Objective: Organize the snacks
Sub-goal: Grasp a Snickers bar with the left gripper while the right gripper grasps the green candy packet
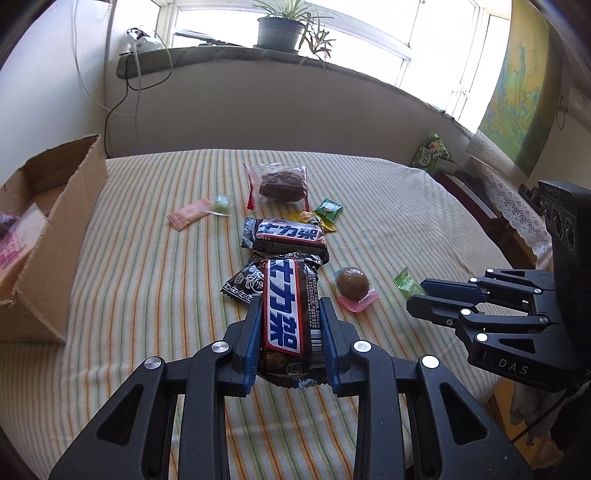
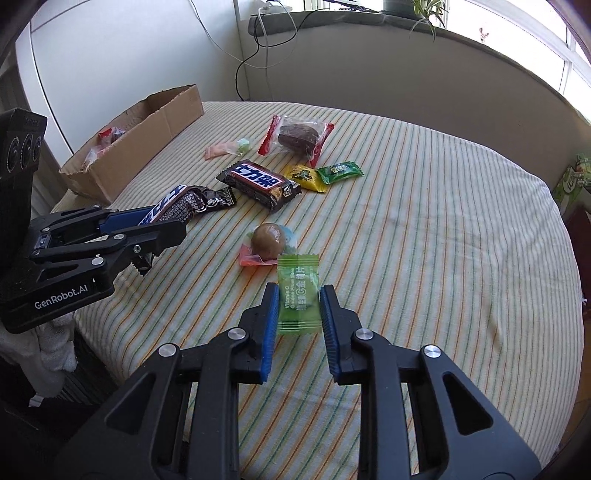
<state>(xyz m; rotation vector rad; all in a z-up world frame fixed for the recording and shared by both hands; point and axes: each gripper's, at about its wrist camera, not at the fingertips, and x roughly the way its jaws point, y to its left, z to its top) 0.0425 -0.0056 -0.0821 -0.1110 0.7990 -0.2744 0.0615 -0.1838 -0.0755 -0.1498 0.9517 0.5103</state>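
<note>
My left gripper [image 1: 290, 306] is shut on a brown Snickers bar [image 1: 286, 306], held lengthwise between the blue pads; it also shows in the right wrist view [image 2: 173, 205]. A second Snickers bar [image 1: 284, 236] lies just beyond it. My right gripper [image 2: 298, 295] straddles a light green plum candy [image 2: 298, 295] on the striped cloth, pads beside its edges with small gaps. A round brown candy on a pink wrapper [image 2: 267, 242] lies just beyond. A cardboard box [image 2: 147, 136] with several snacks inside stands at the far left.
A clear-wrapped brown cake [image 2: 297, 138], a pink packet [image 2: 219, 149] with a pale green sweet, yellow [image 2: 304, 177] and green [image 2: 340, 170] candies, and a small dark packet [image 1: 242, 286] lie scattered on the table [image 2: 443, 229]. A wall and a sill with a potted plant [image 1: 279, 27] stand behind.
</note>
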